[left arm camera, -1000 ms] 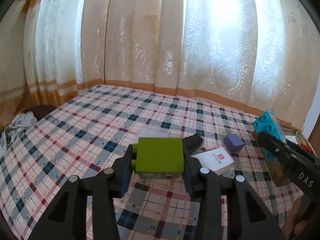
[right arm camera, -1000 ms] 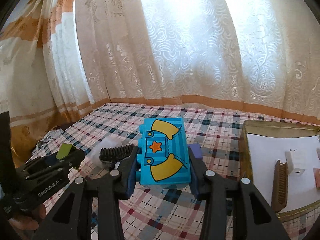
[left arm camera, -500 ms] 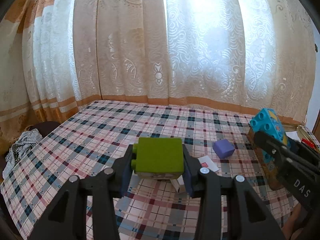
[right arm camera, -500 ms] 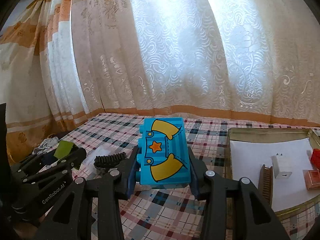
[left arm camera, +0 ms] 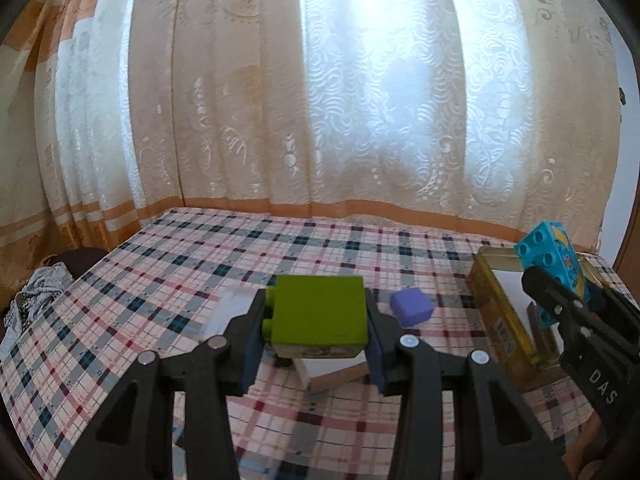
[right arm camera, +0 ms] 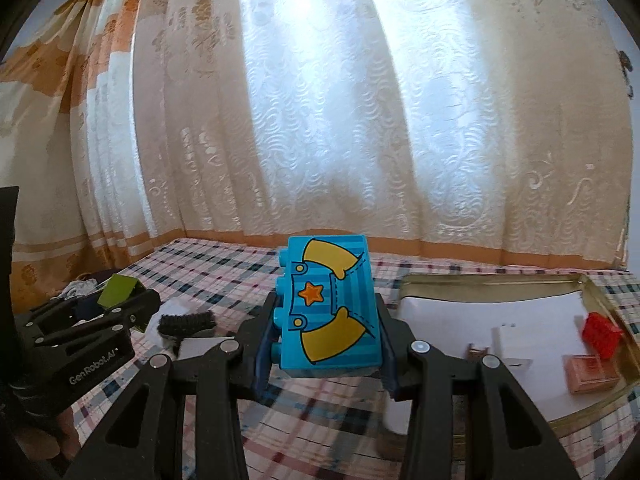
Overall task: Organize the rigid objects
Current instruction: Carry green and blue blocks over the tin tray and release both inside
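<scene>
My left gripper (left arm camera: 316, 320) is shut on a lime green toy brick (left arm camera: 318, 312), held above the plaid cloth. In the right wrist view my right gripper (right arm camera: 326, 324) is shut on a blue toy brick (right arm camera: 330, 308) with yellow shapes and an orange star. That blue brick (left arm camera: 550, 252) also shows at the right of the left wrist view, beside the gold tin tray (left arm camera: 496, 312). The tray (right arm camera: 600, 292) lies right of my right gripper, lined in white. The green brick (right arm camera: 118, 290) and the left gripper (right arm camera: 132, 304) appear at the left of the right wrist view.
A purple cube (left arm camera: 412, 308), a white card (left arm camera: 332, 368) and white paper (left arm camera: 228, 312) lie on the plaid cloth (left arm camera: 180, 280). A black brush (right arm camera: 186, 324) lies left of the blue brick. In the tray are a red brick (right arm camera: 602, 334), a white plug (right arm camera: 508, 338) and a pink box (right arm camera: 592, 372). Curtains hang behind.
Both grippers have swung right and risen a little with their bricks. The tray has come further into both views, and the purple cube and card now sit closer to my left gripper.
</scene>
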`<move>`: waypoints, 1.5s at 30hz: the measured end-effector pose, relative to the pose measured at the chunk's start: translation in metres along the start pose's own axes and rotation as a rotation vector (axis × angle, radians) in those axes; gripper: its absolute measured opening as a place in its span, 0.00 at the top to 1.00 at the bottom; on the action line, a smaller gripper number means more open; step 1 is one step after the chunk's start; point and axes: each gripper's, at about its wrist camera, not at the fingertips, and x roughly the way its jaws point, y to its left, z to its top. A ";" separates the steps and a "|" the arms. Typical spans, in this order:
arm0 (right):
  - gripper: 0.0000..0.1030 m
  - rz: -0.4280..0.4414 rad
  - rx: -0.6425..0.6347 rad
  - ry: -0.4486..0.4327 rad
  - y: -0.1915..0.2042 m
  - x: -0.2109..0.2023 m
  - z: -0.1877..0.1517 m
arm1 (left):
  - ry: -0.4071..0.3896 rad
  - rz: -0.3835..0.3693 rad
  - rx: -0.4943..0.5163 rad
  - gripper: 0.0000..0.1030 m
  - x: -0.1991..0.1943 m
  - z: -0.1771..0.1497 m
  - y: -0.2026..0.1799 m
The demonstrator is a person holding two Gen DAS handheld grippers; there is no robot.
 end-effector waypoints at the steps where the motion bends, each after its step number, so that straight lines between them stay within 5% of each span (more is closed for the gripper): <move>1: 0.56 -0.006 0.006 -0.002 -0.004 -0.001 0.000 | -0.003 -0.004 0.002 0.59 -0.001 0.001 -0.004; 21: 0.56 -0.146 0.090 -0.058 -0.097 -0.036 0.006 | -0.055 -0.154 0.073 0.59 -0.007 0.018 -0.108; 45: 0.56 -0.327 0.125 -0.052 -0.181 -0.044 0.006 | -0.011 -0.270 0.140 0.59 0.018 0.013 -0.208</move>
